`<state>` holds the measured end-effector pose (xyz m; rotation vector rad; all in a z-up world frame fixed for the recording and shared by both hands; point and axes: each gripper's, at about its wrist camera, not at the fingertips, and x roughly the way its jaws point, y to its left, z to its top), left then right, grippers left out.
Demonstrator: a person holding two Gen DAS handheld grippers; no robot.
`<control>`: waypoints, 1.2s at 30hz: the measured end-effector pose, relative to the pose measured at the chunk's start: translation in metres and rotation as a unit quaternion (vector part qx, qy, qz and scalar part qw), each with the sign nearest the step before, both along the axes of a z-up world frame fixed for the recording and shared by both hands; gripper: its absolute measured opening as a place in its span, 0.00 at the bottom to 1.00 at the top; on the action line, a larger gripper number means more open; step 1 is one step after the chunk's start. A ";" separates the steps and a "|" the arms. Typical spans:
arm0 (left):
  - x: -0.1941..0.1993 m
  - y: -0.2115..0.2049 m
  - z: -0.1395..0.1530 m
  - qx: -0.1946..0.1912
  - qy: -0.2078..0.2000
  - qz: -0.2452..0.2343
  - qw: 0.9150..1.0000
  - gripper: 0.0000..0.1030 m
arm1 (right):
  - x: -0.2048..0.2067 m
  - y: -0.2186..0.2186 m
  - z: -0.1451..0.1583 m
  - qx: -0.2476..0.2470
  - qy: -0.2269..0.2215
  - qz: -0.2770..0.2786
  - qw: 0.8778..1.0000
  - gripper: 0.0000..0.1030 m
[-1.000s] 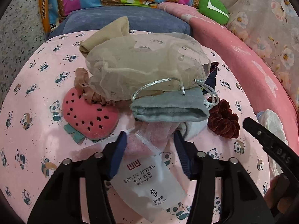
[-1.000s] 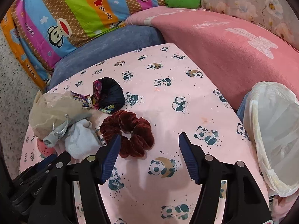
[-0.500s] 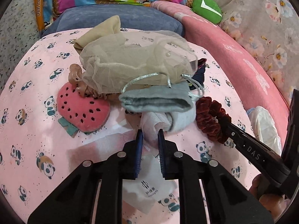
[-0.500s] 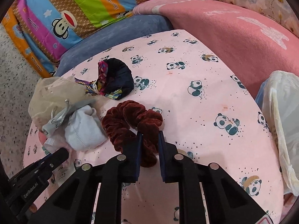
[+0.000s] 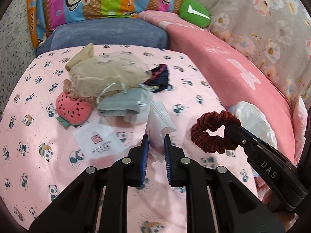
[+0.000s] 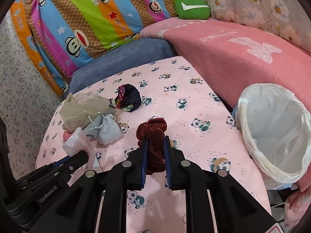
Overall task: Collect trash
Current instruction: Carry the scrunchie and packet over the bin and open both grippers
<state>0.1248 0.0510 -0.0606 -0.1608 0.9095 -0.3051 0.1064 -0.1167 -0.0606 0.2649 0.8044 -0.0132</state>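
Observation:
My left gripper [image 5: 156, 141] is shut on a crumpled white sheer wrapper [image 5: 157, 120], held just above the pink panda sheet [image 5: 35, 116]. The right gripper [image 6: 155, 143] is shut on a dark red velvet scrunchie [image 6: 153, 130], also lifted off the sheet. In the left wrist view the right gripper [image 5: 232, 131] comes in from the right with the scrunchie [image 5: 211, 134] hanging from its tip. The right wrist view shows the left gripper [image 6: 83, 156] at lower left with the wrapper [image 6: 74, 143]. A bin with a white liner [image 6: 250, 136] stands open at the right.
A flat white hotel packet [image 5: 99, 139] lies on the sheet. Behind it sit a beige mesh pouch [image 5: 108, 75], a grey pouch [image 5: 124, 103], a strawberry toy [image 5: 72, 110] and a dark patterned scrunchie [image 6: 129, 98]. A pink blanket [image 6: 243, 58] and blue cushion [image 6: 124, 58] border the sheet.
Both grippers went from open to shut, the left on the sheer wrapper and the right on the red scrunchie. Both have since lifted their items off the sheet.

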 end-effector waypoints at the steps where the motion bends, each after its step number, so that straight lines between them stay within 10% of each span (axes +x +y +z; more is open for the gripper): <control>1: -0.004 -0.006 0.004 -0.001 -0.003 -0.005 1.000 0.15 | -0.005 -0.004 0.004 0.001 -0.004 -0.004 1.000 0.15; 36: -0.045 -0.244 0.057 -0.013 -0.039 -0.237 0.971 0.15 | -0.120 -0.218 0.024 0.041 -0.059 -0.215 0.974 0.15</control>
